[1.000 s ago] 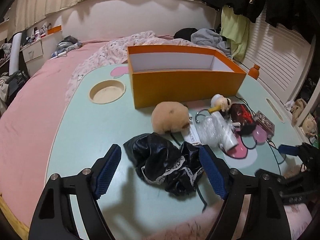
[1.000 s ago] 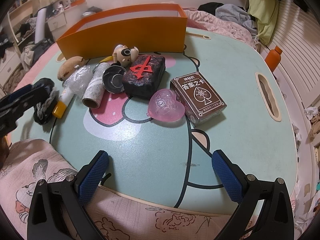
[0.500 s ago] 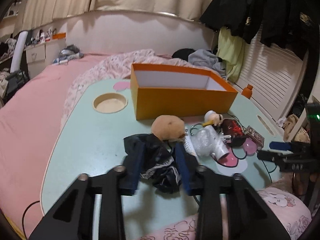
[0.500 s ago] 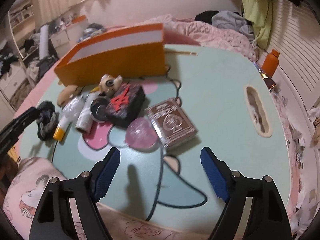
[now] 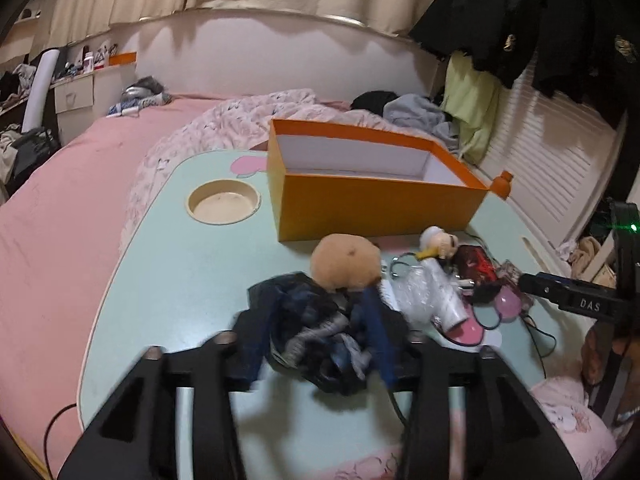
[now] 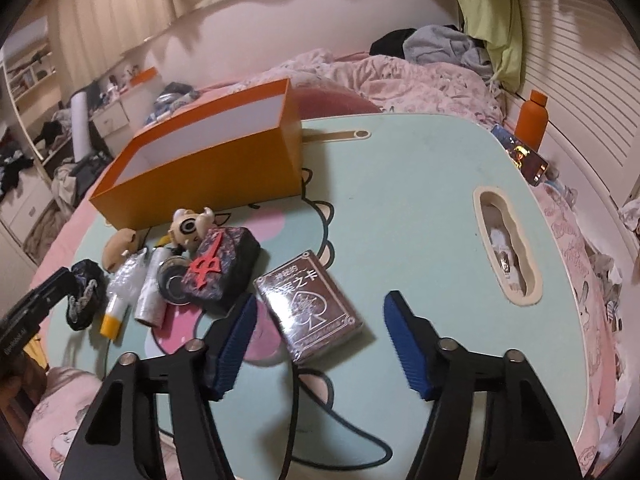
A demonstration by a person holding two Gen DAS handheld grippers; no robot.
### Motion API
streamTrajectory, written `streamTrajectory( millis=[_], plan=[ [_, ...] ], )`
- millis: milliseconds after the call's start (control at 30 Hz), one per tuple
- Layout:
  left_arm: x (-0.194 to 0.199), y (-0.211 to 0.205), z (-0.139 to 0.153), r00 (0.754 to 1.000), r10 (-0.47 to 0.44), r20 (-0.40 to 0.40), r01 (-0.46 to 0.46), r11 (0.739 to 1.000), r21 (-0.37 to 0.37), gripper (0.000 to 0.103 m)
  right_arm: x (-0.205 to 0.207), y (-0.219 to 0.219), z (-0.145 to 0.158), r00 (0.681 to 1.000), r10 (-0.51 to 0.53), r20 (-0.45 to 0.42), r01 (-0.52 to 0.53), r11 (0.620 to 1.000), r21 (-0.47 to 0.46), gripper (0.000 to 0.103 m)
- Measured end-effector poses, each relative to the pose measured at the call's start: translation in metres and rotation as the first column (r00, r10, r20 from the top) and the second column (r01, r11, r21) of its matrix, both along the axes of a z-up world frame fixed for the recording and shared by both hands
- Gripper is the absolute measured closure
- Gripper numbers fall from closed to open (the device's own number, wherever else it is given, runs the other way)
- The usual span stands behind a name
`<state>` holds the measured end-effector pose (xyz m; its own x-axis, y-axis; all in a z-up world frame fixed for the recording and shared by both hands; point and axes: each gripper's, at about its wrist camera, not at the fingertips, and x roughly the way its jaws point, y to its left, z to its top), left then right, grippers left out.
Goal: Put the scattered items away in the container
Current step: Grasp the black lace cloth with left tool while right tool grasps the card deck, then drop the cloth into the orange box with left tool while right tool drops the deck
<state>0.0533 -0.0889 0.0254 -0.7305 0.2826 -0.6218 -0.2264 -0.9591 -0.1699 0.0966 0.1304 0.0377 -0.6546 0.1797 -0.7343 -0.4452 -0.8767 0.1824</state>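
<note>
Scattered items lie on the mint-green surface (image 6: 420, 184). Nearest, the left gripper (image 5: 316, 344) is opening, its blurred blue pads either side of a crumpled black cloth (image 5: 316, 332); whether they press it I cannot tell. The right gripper (image 6: 320, 340) is closing, its pads flanking but not touching a card box (image 6: 308, 304). Just beyond the cloth sits a tan plush toy (image 5: 346, 262). Farther ahead stands the orange box (image 5: 372, 200), open-topped.
</note>
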Motion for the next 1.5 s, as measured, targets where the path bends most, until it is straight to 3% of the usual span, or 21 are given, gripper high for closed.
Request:
streamTrajectory(
  millis=[200,267,300,433,600,800,1000,1133,1400,1500],
  plan=[
    [-0.014,0.005,-0.016,0.996,-0.014,0.088,0.017,1.000,-0.026,0.040,0.001,0.006,-0.001,1.000,-0.006,-0.013,0.005,1.000,-0.023,0.052],
    [-0.016,0.009,-0.022,0.994,-0.032,0.107,0.036,0.999,-0.036,0.046,0.002,0.008,-0.001,1.000,-0.008,-0.019,0.007,0.999,-0.039,0.052],
    [-0.015,0.010,-0.023,0.993,-0.039,0.109,0.043,0.998,-0.036,0.054,0.003,0.009,-0.001,1.000,-0.004,-0.021,0.003,0.999,-0.044,0.052],
    [-0.012,0.007,-0.025,0.992,-0.081,0.101,0.080,0.997,0.020,0.065,0.001,0.010,-0.004,1.000,0.019,-0.007,-0.019,0.998,-0.060,0.050],
    [-0.007,0.008,-0.026,0.993,-0.083,0.083,0.081,0.996,0.023,0.066,-0.009,0.005,-0.007,0.998,0.038,0.047,-0.039,0.999,0.013,0.053],
    [0.001,0.008,-0.021,0.995,-0.087,0.047,0.086,0.996,0.025,0.067,-0.002,0.007,-0.007,1.000,0.019,0.000,-0.019,1.000,0.010,0.060],
    [0.005,0.007,-0.005,0.995,-0.102,0.007,0.102,0.994,0.028,0.067,0.009,0.006,0.020,0.993,0.025,-0.120,-0.026,1.000,-0.009,0.060],
    [-0.003,0.009,0.011,0.991,-0.135,0.001,0.135,0.987,0.085,0.067,-0.001,0.003,0.037,0.985,0.051,-0.166,-0.056,0.998,-0.024,0.060],
    [-0.044,0.026,0.070,0.982,-0.125,-0.143,0.134,0.989,0.058,0.067,-0.052,-0.007,0.076,0.971,0.114,-0.210,-0.105,0.993,0.052,0.060],
    [-0.070,0.035,0.084,0.979,-0.125,-0.162,0.137,0.988,0.064,0.067,-0.080,-0.013,0.088,0.966,0.141,-0.214,-0.122,0.987,0.103,0.060]
  ],
)
